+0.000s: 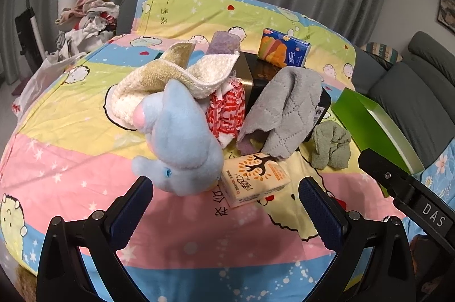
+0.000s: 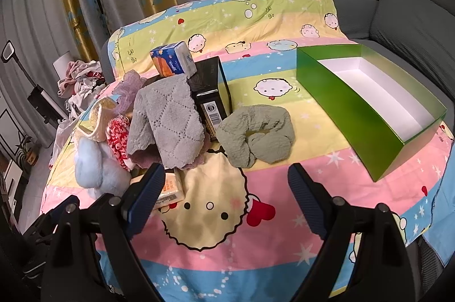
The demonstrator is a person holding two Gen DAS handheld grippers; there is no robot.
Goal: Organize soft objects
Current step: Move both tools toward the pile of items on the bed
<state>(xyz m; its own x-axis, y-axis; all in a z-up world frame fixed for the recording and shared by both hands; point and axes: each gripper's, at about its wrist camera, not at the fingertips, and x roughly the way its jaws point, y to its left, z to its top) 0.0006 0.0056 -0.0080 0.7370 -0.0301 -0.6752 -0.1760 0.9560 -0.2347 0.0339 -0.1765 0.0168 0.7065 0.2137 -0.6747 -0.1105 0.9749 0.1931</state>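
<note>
A pile of soft things lies on the cartoon-print bedsheet [image 1: 71, 148]. A light blue plush toy [image 1: 182, 142] sits at the front of it, just beyond my open left gripper [image 1: 224, 188]. Behind it are a cream towel [image 1: 170, 77], a red-and-white cloth [image 1: 227, 111] and a grey quilted cloth [image 1: 281, 105] draped over a black box [image 2: 212, 91]. A sage green scrunchie [image 2: 256, 134] lies just ahead of my open right gripper [image 2: 227, 177]. An open green box [image 2: 366, 103] with a white inside stands at the right.
An orange tissue pack [image 1: 256, 179] lies by the plush toy, and a blue-orange tissue pack [image 2: 173, 60] sits on the black box beside a purple scrunchie [image 2: 130, 88]. Clothes are heaped [image 1: 85, 20] at the far left. A grey sofa [image 2: 412, 3] is at the right.
</note>
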